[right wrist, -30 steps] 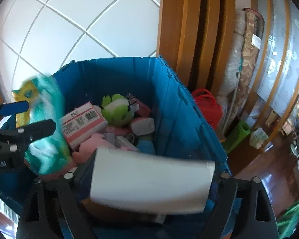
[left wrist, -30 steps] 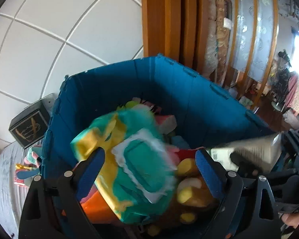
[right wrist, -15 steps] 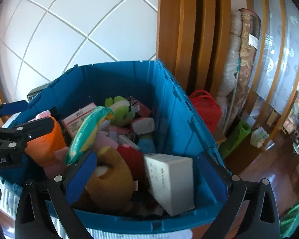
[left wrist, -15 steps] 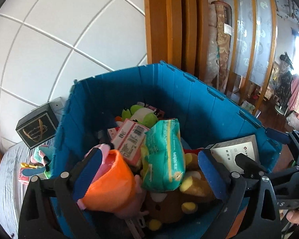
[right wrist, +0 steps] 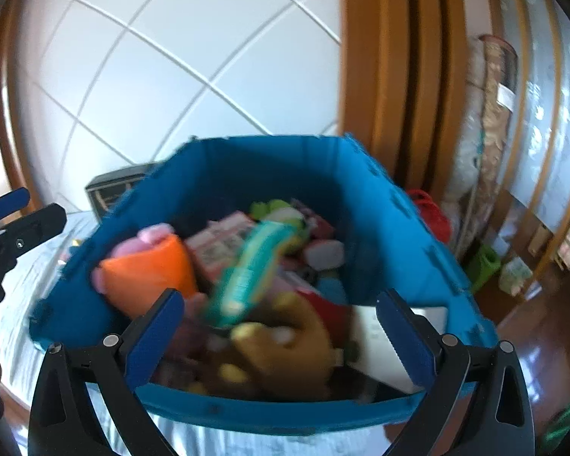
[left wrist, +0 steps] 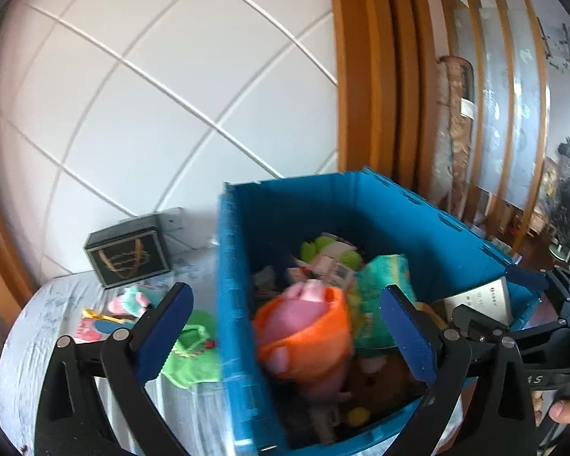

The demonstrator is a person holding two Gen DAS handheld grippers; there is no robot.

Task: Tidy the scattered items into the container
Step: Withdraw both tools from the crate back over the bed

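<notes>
A blue plastic crate (left wrist: 231,266) (right wrist: 399,228) stands on a white-clothed table and holds several items: an orange and pink plush (left wrist: 304,326) (right wrist: 148,281), a teal wipes pack (left wrist: 383,288) (right wrist: 247,269), a brown bear plush (right wrist: 285,345) and a white box (left wrist: 482,300) (right wrist: 383,342). My left gripper (left wrist: 285,330) is open and empty, above the crate's left wall. My right gripper (right wrist: 281,338) is open and empty at the crate's near rim. A green pouch (left wrist: 193,349) and small toys (left wrist: 129,304) lie on the table left of the crate.
A dark box with a gold logo (left wrist: 127,256) stands at the back of the table by the white tiled wall. A wooden door frame (left wrist: 361,76) rises behind the crate. A red basket (right wrist: 429,216) sits on the floor to the right.
Both grippers let go: the wipes pack and the white box now lie in the crate. The left gripper has swung left, bringing the table items into view; the right has pulled back a little.
</notes>
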